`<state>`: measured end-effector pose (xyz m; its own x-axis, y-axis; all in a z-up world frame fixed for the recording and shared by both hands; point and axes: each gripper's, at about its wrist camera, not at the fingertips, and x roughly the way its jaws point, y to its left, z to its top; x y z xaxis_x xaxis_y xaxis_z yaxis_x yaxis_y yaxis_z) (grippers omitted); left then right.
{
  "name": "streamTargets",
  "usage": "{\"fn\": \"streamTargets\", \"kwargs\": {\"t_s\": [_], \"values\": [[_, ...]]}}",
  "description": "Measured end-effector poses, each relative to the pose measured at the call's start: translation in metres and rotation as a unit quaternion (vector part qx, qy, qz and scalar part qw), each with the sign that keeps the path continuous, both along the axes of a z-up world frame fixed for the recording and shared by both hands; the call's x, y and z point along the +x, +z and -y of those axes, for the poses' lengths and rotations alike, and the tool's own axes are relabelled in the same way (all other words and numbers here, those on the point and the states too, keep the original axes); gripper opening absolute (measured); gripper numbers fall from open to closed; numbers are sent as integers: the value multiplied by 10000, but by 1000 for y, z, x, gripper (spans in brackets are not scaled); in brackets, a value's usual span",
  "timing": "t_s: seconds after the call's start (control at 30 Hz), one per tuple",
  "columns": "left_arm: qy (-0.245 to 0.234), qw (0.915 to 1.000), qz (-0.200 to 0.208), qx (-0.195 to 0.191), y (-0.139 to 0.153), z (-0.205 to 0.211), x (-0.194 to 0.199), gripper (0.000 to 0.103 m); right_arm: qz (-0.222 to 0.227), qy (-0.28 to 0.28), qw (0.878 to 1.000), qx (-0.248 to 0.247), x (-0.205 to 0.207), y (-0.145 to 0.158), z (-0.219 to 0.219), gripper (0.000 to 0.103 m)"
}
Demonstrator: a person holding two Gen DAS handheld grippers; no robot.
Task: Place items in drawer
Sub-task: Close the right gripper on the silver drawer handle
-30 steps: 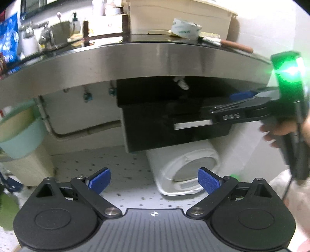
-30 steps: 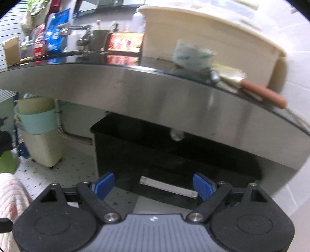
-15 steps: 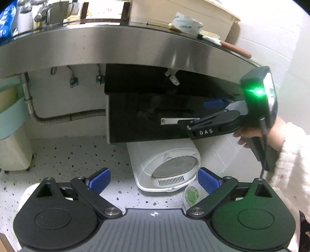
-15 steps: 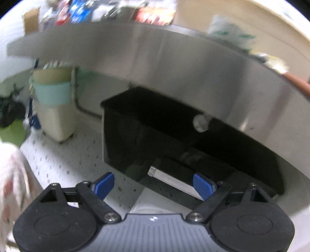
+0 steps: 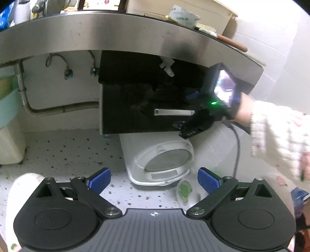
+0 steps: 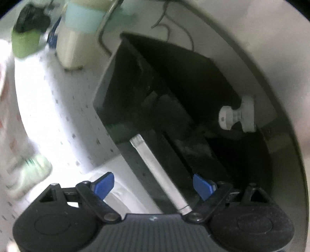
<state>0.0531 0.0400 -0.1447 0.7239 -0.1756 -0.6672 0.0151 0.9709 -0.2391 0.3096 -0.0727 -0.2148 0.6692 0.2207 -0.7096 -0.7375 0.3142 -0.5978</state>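
A black drawer (image 5: 135, 108) hangs under the steel counter (image 5: 116, 33), with a silver bar handle (image 5: 174, 112) on its front. My right gripper (image 6: 153, 184) is open, and the handle (image 6: 155, 170) runs between its blue pads without touching them. In the left wrist view the right gripper (image 5: 190, 108) sits at the handle's right end. My left gripper (image 5: 154, 179) is open and empty, held back and low over the floor. On the counter lie a tape roll (image 5: 183, 16) and a brush (image 5: 220, 36).
A white appliance with a round lid (image 5: 162, 160) stands on the speckled floor under the drawer. A pipe (image 5: 58, 110) and hoses run along the wall on the left. A white bin (image 6: 75, 42) stands further left. A white knob (image 6: 236, 116) hangs under the counter.
My right gripper has moved in close and rolled, so the handle now lies between its pads. The left gripper has drawn back and turned slightly right.
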Motion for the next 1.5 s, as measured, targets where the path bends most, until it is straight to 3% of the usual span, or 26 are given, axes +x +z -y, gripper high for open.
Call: {"fn": "streamTargets", "kwargs": {"t_s": [0.3,0.5,0.6,0.87,1.5], "values": [[-69,9999,-8,77,0,3,0,97,-134,849,9898,-1134,10,-37,-22,89],[2,9996,-120,-258,-4,-3,3,97,-414,883,9882,-1181,25,-47,-27,89],[32,9997,-115,-230,-4,-3,5,97,-532,905,9870,-1219,32,-53,-27,89],[27,9994,-271,-233,-8,0,8,97,-597,993,9859,-1204,40,-62,-28,103],[-14,9994,-237,-268,-6,4,6,97,-562,850,9899,-986,43,-64,-32,103]]}}
